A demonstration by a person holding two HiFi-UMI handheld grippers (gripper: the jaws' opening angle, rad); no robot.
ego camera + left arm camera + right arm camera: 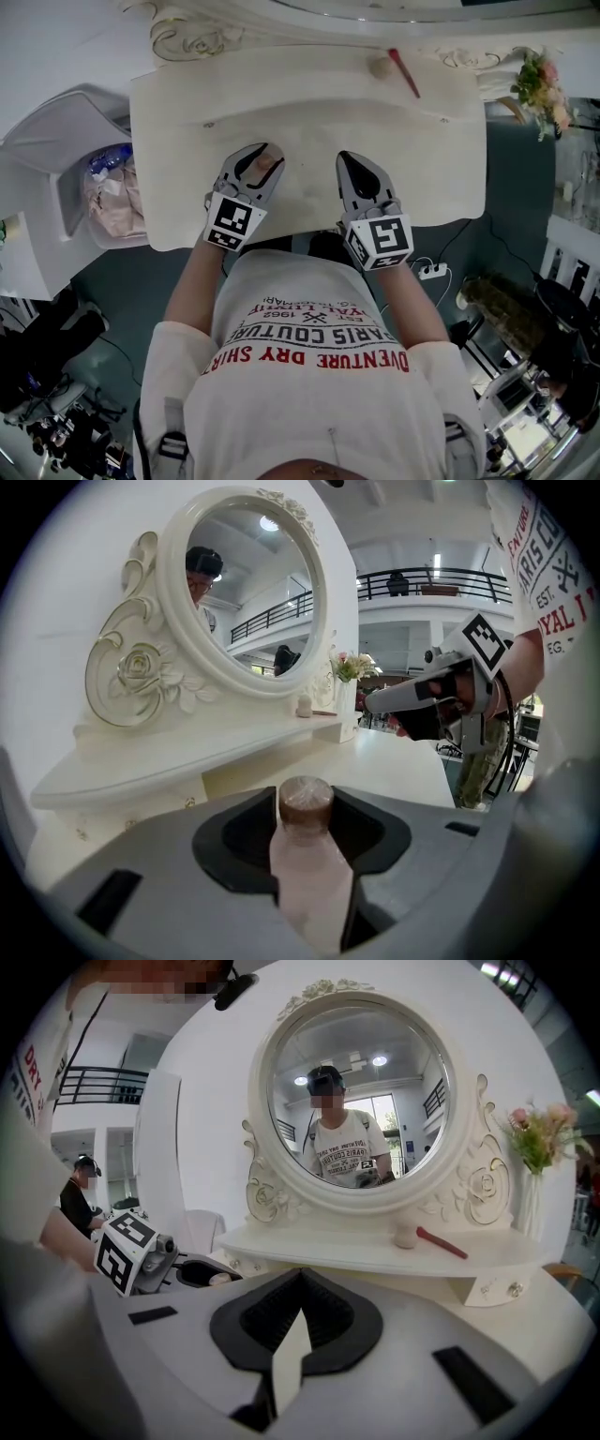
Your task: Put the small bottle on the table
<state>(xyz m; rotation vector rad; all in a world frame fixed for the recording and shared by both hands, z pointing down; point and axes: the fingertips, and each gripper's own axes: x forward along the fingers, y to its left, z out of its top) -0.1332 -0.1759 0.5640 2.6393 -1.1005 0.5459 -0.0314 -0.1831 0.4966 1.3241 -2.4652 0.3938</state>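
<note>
Clamping the bottle [307, 864] by its pink body, the left gripper [255, 159] leaves the brown cap standing out past its jaw tips; it sits left of centre in the head view, over the near part of the table [309, 112], close to the front edge; whether the bottle touches the top cannot be told; the right gripper [360, 169], jaws drawn together on nothing, is near it on the right, not touching; bare tabletop spreads ahead and to both sides of the pair; toward the top of the frame a raised shelf [328, 1246] under the mirror [361, 1101] carries a jar [380, 66] and a red stick [405, 73]; flowers [542, 80] stand at upper right; a white box [42, 159] holding bags lies off the table's left edge.
</note>
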